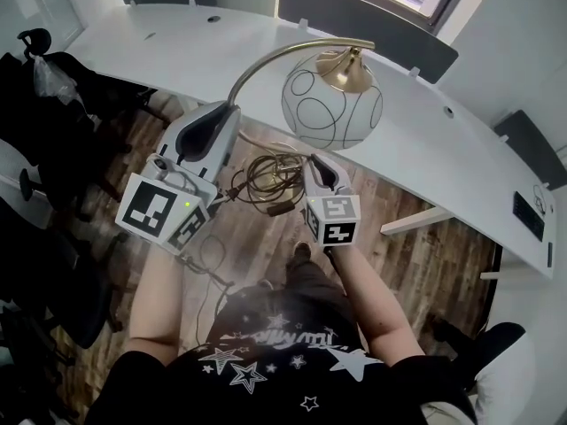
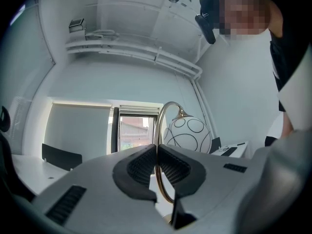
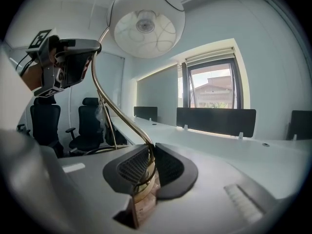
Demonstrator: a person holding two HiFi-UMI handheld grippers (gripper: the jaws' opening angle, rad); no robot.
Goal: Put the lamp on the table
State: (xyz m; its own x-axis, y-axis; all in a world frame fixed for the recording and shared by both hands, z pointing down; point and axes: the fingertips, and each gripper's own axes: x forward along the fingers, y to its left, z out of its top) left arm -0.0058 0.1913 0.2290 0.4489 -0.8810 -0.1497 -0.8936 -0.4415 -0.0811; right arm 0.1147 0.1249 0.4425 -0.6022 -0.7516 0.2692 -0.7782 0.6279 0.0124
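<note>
The left gripper is clamped on the curved brass stem of the lamp, probably to steady its top-heavy arc. A coiled cord hangs loose between the 2 tools, clear of both sets of jaws. The right gripper pinches the stem's lower end, seemingly taking the weight. The lamp is held in the air above the wood floor, its patterned globe shade over the near edge of the white table, not yet set down. The 2-point hold likely stops it swinging.
</note>
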